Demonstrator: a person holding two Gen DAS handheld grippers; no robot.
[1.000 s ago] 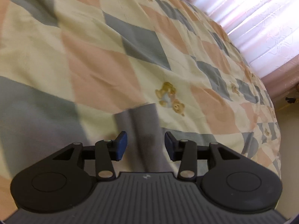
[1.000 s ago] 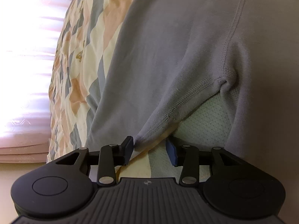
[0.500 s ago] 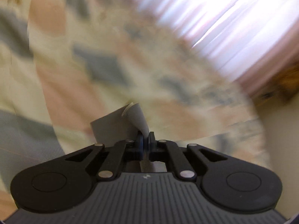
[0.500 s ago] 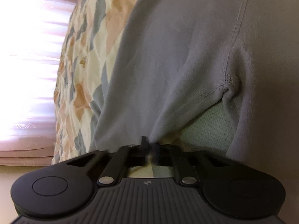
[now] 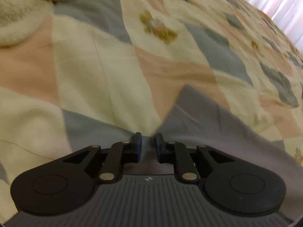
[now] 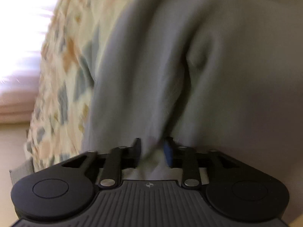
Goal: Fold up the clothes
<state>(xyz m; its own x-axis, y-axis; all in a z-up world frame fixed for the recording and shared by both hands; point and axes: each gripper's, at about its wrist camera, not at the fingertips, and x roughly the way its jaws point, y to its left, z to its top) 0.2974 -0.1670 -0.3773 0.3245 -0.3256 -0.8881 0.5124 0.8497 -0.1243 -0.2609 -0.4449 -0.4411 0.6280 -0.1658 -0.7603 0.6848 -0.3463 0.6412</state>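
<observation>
Grey garment: soft, light, limp; grip hem or corner.

Right gripper: fold between fingers, apparently pinched.

Left gripper: slightly spread, garment corner just ahead on quilt.

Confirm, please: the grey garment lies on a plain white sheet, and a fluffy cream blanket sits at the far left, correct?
Not quite. In the left wrist view the garment lies on a checked quilt of cream, peach and grey-blue patches with bear prints, not a plain white sheet. The fluffy cream blanket is indeed at the far left.
</observation>
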